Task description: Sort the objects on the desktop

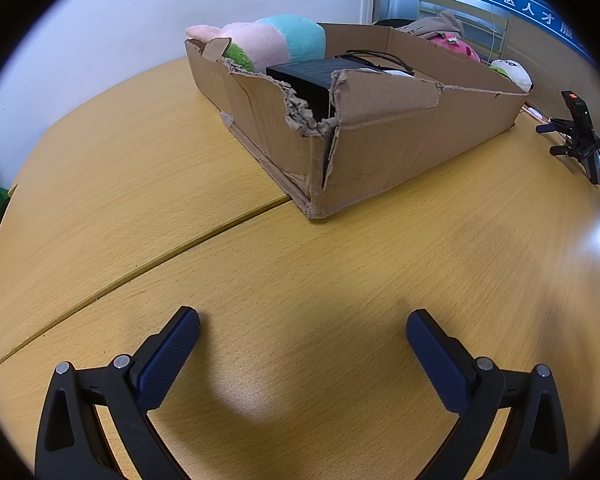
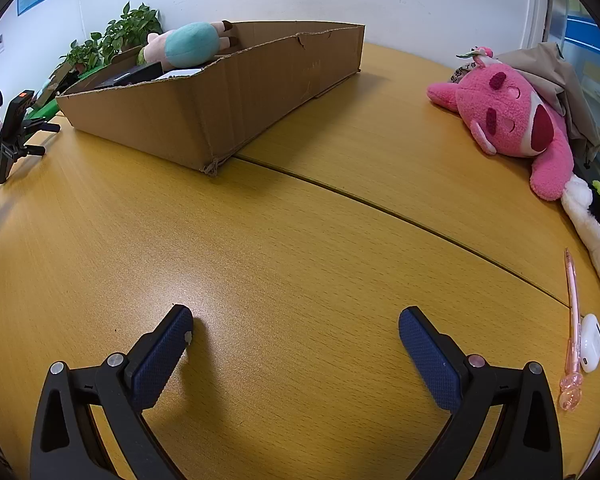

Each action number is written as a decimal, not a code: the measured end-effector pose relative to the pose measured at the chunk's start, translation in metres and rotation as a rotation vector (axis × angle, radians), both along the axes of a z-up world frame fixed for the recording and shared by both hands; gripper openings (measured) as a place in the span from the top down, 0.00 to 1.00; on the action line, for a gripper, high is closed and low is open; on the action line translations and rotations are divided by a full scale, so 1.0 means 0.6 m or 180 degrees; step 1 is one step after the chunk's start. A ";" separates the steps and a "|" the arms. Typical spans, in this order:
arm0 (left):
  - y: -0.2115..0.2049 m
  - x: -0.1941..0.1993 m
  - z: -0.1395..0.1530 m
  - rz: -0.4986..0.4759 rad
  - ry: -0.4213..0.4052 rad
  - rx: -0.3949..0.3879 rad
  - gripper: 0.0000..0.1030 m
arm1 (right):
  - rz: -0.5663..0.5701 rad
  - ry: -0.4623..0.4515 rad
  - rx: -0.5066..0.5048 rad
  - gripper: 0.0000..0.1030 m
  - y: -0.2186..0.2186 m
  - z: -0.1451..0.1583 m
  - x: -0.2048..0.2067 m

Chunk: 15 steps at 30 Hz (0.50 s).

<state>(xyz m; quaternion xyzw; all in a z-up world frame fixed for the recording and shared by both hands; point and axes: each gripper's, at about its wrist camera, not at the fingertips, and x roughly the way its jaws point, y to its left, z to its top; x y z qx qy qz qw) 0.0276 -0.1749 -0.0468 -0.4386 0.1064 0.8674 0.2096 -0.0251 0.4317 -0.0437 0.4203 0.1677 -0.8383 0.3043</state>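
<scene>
Wood-grain desk [image 1: 148,200] with seam, white wall [image 1: 100,20] far; cardboard box [image 1: 400,136] on it; left gripper [image 1: 302,338] and right gripper [image 2: 296,334] both spread wide, empty.

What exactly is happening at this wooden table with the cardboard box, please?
A person is sorting desk items with two handheld grippers. Both the left gripper and right gripper hover open and empty over the wooden table. The torn brown cardboard box already holds a pink-and-teal plush toy and a black box. A pink plush bear, pink pen and white earbud case lie outside.
</scene>
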 end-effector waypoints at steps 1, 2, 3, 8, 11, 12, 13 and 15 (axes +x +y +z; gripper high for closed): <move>-0.001 0.001 0.000 -0.0001 0.0000 0.0000 0.00 | 0.0000 0.0000 -0.0001 0.00 0.000 0.000 0.000; 0.002 -0.001 0.000 0.0001 0.0000 -0.0001 0.00 | 0.0001 0.0000 0.0000 0.00 0.000 0.000 0.000; 0.001 -0.001 0.001 0.0002 -0.0001 -0.0002 0.00 | 0.0004 -0.0001 -0.0001 0.00 0.000 0.000 0.000; 0.001 -0.001 0.002 0.0002 -0.0002 -0.0003 0.00 | 0.0008 0.0001 0.0000 0.00 0.000 0.000 0.000; 0.004 -0.001 0.002 0.0005 -0.0002 -0.0004 0.00 | 0.0012 0.0000 -0.0001 0.00 0.000 0.000 0.000; 0.004 -0.002 0.002 0.0006 -0.0002 -0.0005 0.00 | 0.0014 0.0001 -0.0001 0.00 0.000 0.000 0.000; 0.003 -0.001 0.002 0.0006 -0.0003 -0.0005 0.00 | 0.0016 0.0000 -0.0001 0.00 0.000 0.000 -0.001; 0.004 -0.002 0.002 0.0007 -0.0003 -0.0006 0.00 | 0.0018 -0.0002 -0.0002 0.00 0.001 0.000 -0.001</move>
